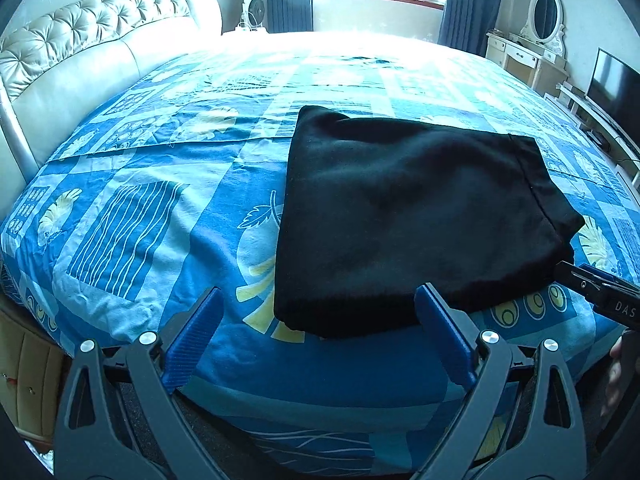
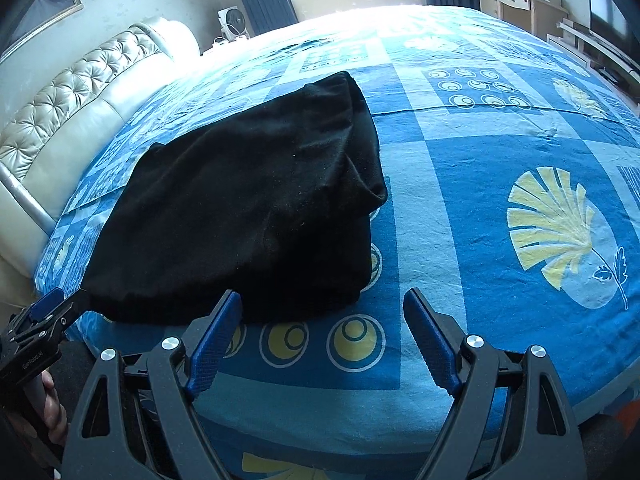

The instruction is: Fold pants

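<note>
The black pants point(image 1: 412, 216) lie folded into a thick rectangle on the blue patterned bed; they also show in the right wrist view point(image 2: 248, 208). My left gripper point(image 1: 320, 300) is open and empty, at the near edge of the pants, its right finger touching or just over that edge. My right gripper point(image 2: 324, 300) is open and empty, just right of the pants' near corner. Each gripper shows in the other's view: the right one point(image 1: 576, 276) at the pants' right corner, the left one point(image 2: 64, 304) at their left corner.
The bed cover point(image 2: 500, 208) spreads wide to the right of the pants. A padded cream headboard point(image 1: 80, 48) runs along the left. A dresser with a mirror point(image 1: 540, 36) and a TV point(image 1: 616, 84) stand at the far right. A fan point(image 1: 252, 10) stands by the window.
</note>
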The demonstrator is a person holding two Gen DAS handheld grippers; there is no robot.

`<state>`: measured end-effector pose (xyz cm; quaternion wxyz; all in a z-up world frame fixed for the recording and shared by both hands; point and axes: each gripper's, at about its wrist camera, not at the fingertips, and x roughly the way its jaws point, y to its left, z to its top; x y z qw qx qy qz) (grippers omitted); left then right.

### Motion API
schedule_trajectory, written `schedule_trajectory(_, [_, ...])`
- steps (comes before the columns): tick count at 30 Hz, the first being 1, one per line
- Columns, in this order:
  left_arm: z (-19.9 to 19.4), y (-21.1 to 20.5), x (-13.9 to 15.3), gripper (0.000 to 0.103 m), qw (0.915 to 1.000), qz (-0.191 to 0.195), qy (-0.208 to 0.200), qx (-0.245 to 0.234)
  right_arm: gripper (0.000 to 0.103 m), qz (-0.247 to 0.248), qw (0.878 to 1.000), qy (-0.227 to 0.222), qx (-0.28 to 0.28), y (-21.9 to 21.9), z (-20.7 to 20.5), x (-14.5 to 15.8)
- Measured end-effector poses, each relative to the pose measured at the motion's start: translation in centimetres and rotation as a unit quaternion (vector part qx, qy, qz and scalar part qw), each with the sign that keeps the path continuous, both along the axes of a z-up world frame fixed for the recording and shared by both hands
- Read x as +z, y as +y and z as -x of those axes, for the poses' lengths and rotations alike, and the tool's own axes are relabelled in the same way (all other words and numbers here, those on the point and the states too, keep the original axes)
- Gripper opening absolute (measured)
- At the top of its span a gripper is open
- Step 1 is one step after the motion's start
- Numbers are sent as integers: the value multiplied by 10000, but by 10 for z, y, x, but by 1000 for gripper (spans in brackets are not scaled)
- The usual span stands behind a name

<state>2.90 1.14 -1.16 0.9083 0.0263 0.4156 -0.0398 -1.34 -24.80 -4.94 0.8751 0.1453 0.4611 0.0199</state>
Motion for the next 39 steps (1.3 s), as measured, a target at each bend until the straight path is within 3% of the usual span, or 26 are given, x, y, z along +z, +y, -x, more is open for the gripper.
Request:
schedule_trajectory(7, [-1, 0, 0, 97, 9999, 133, 32, -53, 82, -3, 10000, 27, 17, 2, 0, -2])
schedule_trajectory(17, [0, -4, 2, 100, 9999, -76, -97, -66, 82, -46, 9999, 99, 85, 5, 0, -6])
schedule_trajectory(22, [-2, -4, -1, 100, 9998, -165, 26, -61, 82, -49, 9999, 107, 102, 6, 0, -6])
schedule_trajectory(39, [-1, -4, -1, 100, 9999, -141, -7, -60, 82, -76, 9998, 139, 145, 11, 0, -9])
